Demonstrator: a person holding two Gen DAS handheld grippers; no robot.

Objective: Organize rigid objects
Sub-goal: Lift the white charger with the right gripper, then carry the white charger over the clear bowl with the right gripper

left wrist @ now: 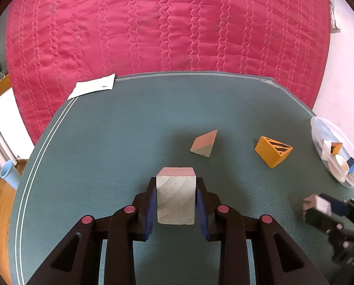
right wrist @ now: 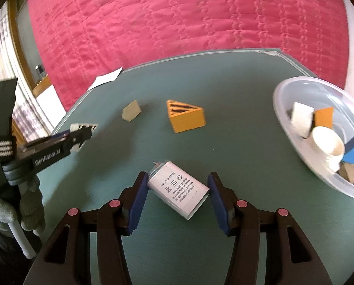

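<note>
On the green mat (left wrist: 105, 142), the left gripper (left wrist: 176, 198) pinches a pale wooden cube (left wrist: 176, 199) between its blue pads; at one o'clock from it lies a small wooden prism (left wrist: 204, 143), and at two o'clock an orange triangular block (left wrist: 273, 150); the clear plastic bowl (right wrist: 286, 118), at three o'clock on the mat's edge, holds several blocks; the right gripper (right wrist: 178, 191) clamps a white power adapter (right wrist: 178, 191), held askew corner to corner between its pads.

One pale wooden cube (left wrist: 175, 199), one pale wooden wedge (left wrist: 204, 143), one yellow triangular block (left wrist: 273, 150). One white power adapter (right wrist: 178, 190), one clear plastic bowl (right wrist: 286, 121), one white paper slip (left wrist: 91, 86)
</note>
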